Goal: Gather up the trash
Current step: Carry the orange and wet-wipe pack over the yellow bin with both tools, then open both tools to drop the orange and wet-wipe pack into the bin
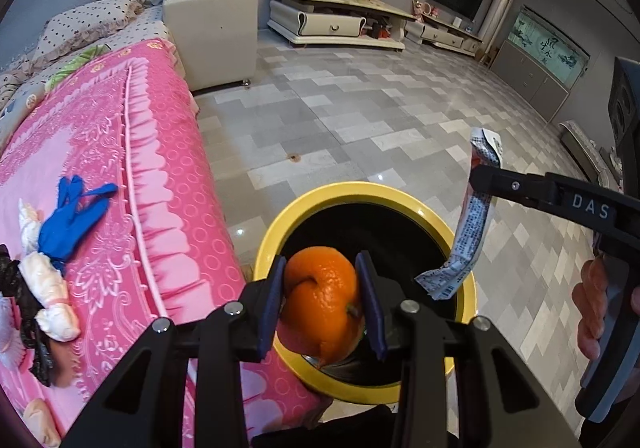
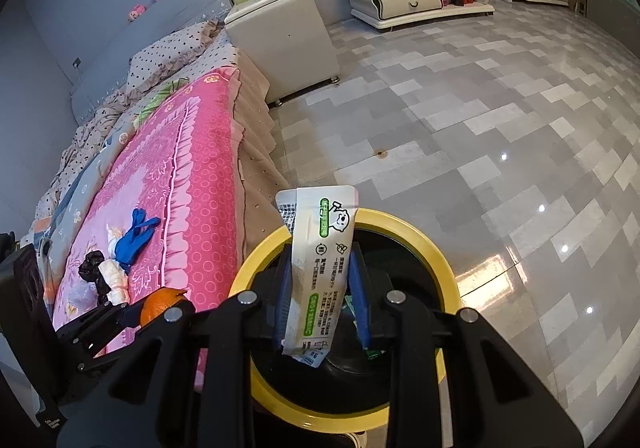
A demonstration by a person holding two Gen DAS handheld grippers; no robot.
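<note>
My left gripper [image 1: 322,296] is shut on an orange peel [image 1: 322,298], held over the mouth of a yellow-rimmed black bin [image 1: 360,190] beside the bed. The right gripper [image 2: 322,288] is shut on a white printed wrapper [image 2: 320,260] that stands up between its blue pads, also above the bin [image 2: 420,244]. In the left wrist view that wrapper [image 1: 474,216] hangs from the right gripper [image 1: 478,178] over the bin's right rim. In the right wrist view the peel [image 2: 158,306] shows at lower left in the left gripper [image 2: 138,314].
A pink bedspread [image 1: 100,152] lies left of the bin, with a blue glove [image 1: 72,216], white crumpled tissues [image 1: 48,288] and a black scrap [image 1: 24,308] on it. A white cabinet [image 1: 212,28] stands past the bed. Grey tiled floor [image 1: 360,116] spreads beyond.
</note>
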